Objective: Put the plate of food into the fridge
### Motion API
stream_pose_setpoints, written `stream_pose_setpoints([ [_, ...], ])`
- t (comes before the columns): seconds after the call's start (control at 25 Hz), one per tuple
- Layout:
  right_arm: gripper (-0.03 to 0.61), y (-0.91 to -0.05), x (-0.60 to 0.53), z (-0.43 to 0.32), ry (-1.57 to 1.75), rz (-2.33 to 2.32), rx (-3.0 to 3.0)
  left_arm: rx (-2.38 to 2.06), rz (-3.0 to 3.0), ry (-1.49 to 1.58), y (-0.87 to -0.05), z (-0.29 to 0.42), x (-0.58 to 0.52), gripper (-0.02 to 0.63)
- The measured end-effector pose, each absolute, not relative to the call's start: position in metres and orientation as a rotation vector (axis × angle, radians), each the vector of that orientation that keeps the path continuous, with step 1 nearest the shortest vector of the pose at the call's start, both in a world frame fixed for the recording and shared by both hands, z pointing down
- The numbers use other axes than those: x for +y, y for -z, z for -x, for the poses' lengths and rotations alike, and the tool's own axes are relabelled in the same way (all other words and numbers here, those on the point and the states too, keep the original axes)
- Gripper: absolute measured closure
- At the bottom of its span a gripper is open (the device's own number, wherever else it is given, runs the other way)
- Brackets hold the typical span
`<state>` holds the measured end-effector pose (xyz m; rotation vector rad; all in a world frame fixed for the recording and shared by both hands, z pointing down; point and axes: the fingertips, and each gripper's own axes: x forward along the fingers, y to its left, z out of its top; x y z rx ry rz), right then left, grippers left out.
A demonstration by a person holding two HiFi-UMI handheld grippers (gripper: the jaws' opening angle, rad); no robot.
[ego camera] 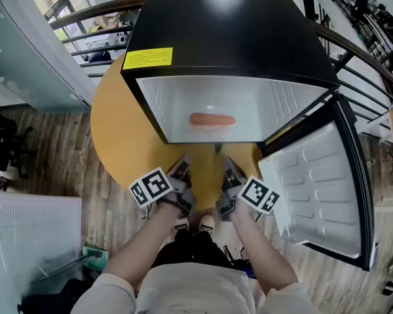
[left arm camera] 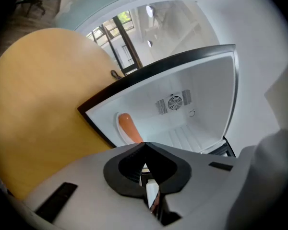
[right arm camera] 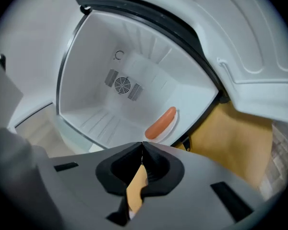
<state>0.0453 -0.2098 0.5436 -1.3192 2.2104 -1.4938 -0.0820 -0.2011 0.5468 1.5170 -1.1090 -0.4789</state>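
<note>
- The plate [right arm camera: 173,123] lies on the floor of the fridge [ego camera: 229,38], near its left wall. It carries a single sausage [ego camera: 212,119] and sits inside the opening.
- The left claw [ego camera: 182,165] and the right claw [ego camera: 228,167] are each pressed together with nothing between them. They hover side by side just in front of the opening, touching neither the fridge nor the plate.
- Placing looks done. What seems left is to shut the door [ego camera: 321,188], which hangs wide open at the person's right.
- The right claw is the nearer one and the natural choice. It would go round behind the door's free edge and push on the outer face with the closed tip, following the door's arc rather than a straight line.
- The left claw should be clear of the opening before the door swings, so that it is not caught against the frame.
- The fridge stands on a round wooden tabletop [ego camera: 118,136] and may slide under a sideways shove. A slow, even push is safer, perhaps with the left claw braced against the fridge's left side.
- A slam could jolt the plate and roll the sausage, so the close is best ended with a short, firm press that seats the seal.
</note>
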Motion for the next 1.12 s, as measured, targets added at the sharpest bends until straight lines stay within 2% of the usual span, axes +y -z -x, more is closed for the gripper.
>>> stream_pose_setpoints([
  [0.52, 0.551, -0.503, -0.105, -0.023, 1.291, 1.297, 2.766, -1.190, -2.024, 0.000, -0.490, 0.067, -0.097, 0.591],
  [0.76, 0.551, -0.490, -0.087, -0.016, 1.010, 1.431, 2.951, -1.308, -2.116, -0.180, -0.486, 0.080, -0.078, 0.591],
  [1.12, 0.551, -0.499, -0.051, -0.029, 1.053, 1.492, 2.884, -1.349, -2.106, -0.282, -0.500, 0.058, -0.036, 0.591],
])
